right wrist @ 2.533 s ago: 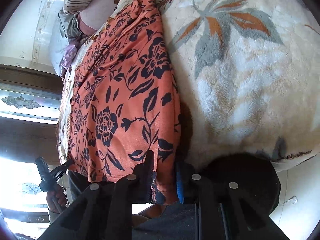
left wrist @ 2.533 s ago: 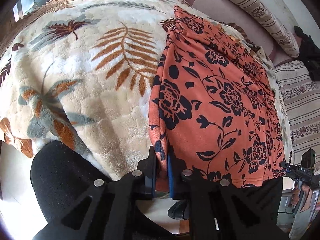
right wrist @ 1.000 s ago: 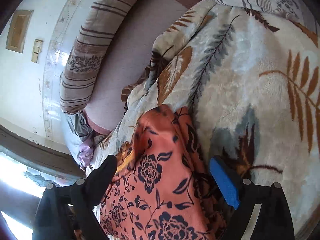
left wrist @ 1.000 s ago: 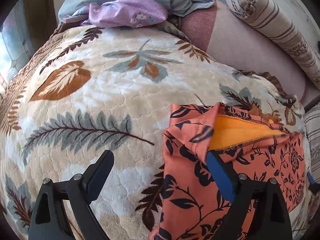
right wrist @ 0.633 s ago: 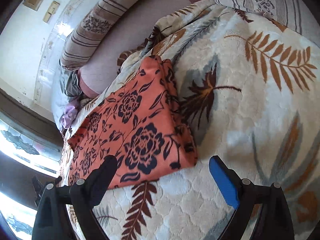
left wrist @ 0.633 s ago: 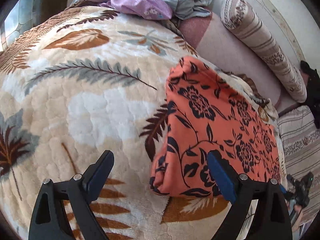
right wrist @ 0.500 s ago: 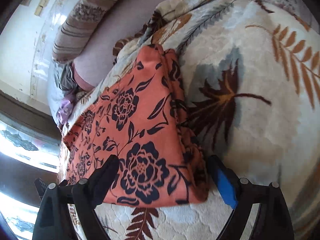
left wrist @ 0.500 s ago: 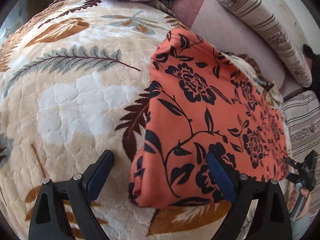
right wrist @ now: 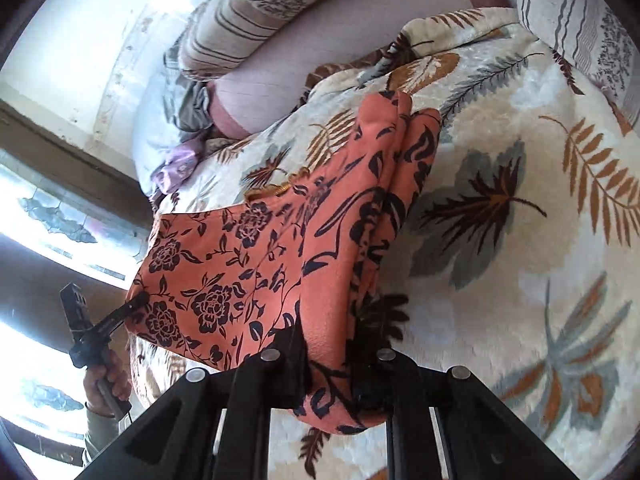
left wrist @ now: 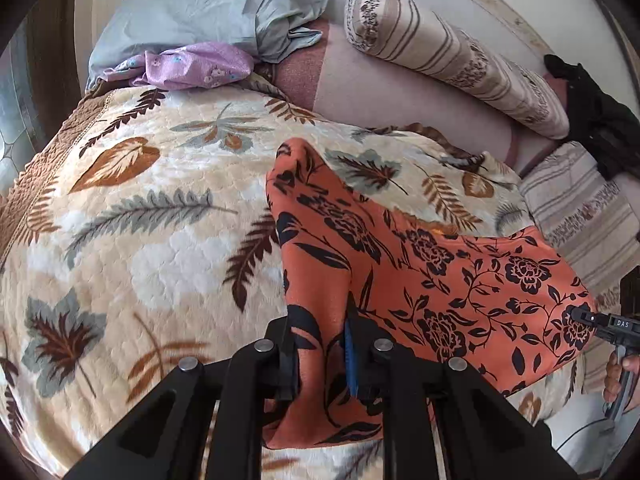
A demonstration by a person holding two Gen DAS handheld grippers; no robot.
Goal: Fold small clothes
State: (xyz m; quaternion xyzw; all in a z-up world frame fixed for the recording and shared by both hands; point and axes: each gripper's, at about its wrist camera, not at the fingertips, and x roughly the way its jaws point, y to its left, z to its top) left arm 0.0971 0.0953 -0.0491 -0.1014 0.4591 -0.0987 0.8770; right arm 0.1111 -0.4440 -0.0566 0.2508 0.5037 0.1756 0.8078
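Note:
An orange garment with a black flower print [left wrist: 440, 280] lies folded on a leaf-patterned blanket [left wrist: 140, 220]. In the left wrist view my left gripper [left wrist: 320, 320] has its jaws closing on the garment's near left corner, with cloth pinched between the pads. My right gripper [left wrist: 588, 320] grips the other near corner at the far right. In the right wrist view the right gripper [right wrist: 328, 340] also has its jaws closing with the garment [right wrist: 248, 264] bunched between its pads. The left gripper [right wrist: 132, 304] holds the far corner there. The near edge is raised off the blanket [right wrist: 520, 240].
A striped bolster [left wrist: 452, 52] lies along the back of the bed. Grey cloth [left wrist: 208, 4] and a purple garment [left wrist: 192, 66] sit at the back left. A black garment [left wrist: 592, 100] and a striped cushion [left wrist: 580, 208] are at the right.
Both grippers stood open over the folded garment's near corners half a second ago. Now each has closed on a corner, and the near edge has lifted off the blanket.

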